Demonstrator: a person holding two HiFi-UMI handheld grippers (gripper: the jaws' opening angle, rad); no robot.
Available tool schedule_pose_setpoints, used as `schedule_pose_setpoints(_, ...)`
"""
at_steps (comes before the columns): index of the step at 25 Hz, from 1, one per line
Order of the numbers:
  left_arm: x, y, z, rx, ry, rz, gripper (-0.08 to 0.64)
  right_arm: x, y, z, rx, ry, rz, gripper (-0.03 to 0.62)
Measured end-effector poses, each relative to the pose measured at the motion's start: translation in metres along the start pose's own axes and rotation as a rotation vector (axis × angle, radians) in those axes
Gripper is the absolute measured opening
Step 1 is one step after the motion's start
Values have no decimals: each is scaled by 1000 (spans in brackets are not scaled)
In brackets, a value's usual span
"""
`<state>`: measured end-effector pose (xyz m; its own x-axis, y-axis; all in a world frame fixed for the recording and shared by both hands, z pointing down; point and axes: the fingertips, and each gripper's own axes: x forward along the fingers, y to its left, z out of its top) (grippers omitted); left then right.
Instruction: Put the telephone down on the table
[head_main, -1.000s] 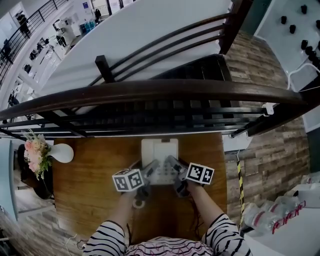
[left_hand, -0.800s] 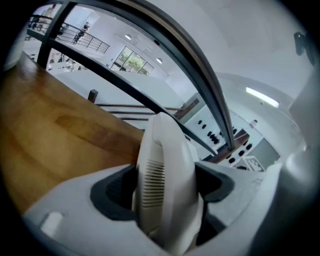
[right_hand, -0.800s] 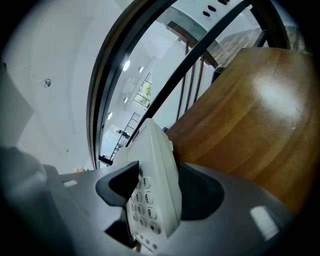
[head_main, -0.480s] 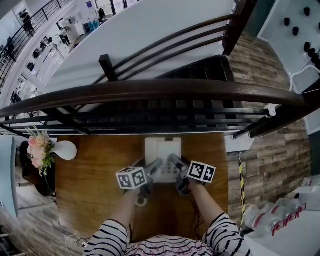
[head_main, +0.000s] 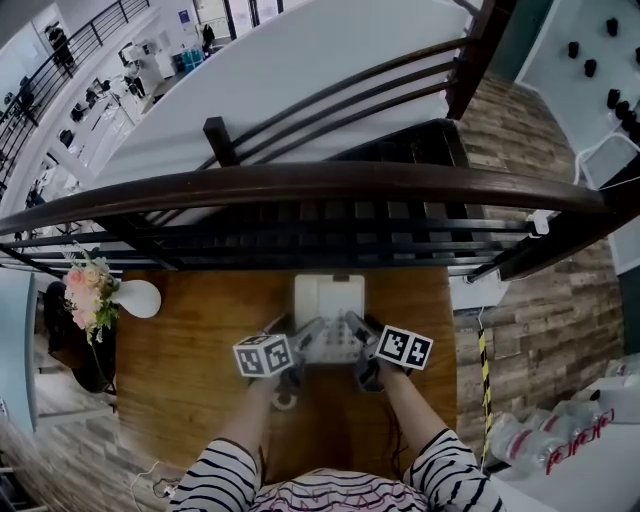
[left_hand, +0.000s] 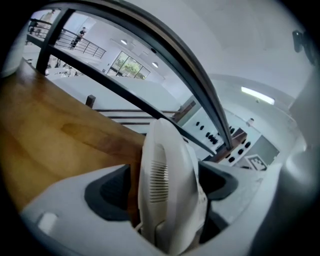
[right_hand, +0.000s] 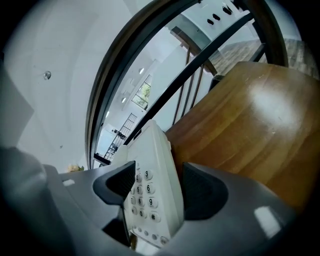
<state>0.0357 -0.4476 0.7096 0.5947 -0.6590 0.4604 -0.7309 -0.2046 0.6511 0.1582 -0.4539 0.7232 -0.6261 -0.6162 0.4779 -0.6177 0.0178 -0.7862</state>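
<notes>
The white telephone (head_main: 325, 298) rests on the wooden table (head_main: 180, 350), close to the railing. My left gripper (head_main: 298, 340) flanks its left side, where the handset (left_hand: 160, 150) stands between the jaws. Those jaws are opening, and wood shows between the left pad and the handset. My right gripper (head_main: 355, 335) flanks the keypad side (right_hand: 152, 165). Its jaws are opening too, with a strip of table visible beside the right pad. In the gripper views the left gripper (left_hand: 164, 187) and right gripper (right_hand: 160, 189) both straddle the phone loosely.
A dark wooden railing (head_main: 320, 185) runs across just beyond the table's far edge. A white vase (head_main: 138, 298) with pink flowers (head_main: 88, 295) stands at the table's left edge. A coiled cord (head_main: 283, 400) lies near the left gripper. Plastic bottles (head_main: 540, 430) sit off to the right.
Both grippers and the telephone stay where they were on the table. Only the head view has drifted slightly.
</notes>
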Motion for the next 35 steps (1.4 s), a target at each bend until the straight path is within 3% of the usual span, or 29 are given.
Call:
schedule_pose_setpoints(14, -75, -33, -10, 99, -46, -8, 418, -68, 30, -35, -42, -77, -22, 260)
schedule_pose_setpoints(20, -109, -47, -28, 131, -46, -19, 398, -98, 45, -60, -90, -121, -44, 197)
schedule_pose_setpoints(24, -135, -55, -40, 146, -54, -28, 356, -118, 57, -78, -114, -151, -44, 139)
schedule_pose_setpoints(33, -194, -75, -62, 170, -69, -75, 188, -163, 90, -124, -153, -190, -54, 1)
schedule_pose_setpoints(35, -208, -77, -68, 179, -68, -86, 156, -173, 97, -137, -161, -198, -63, 0)
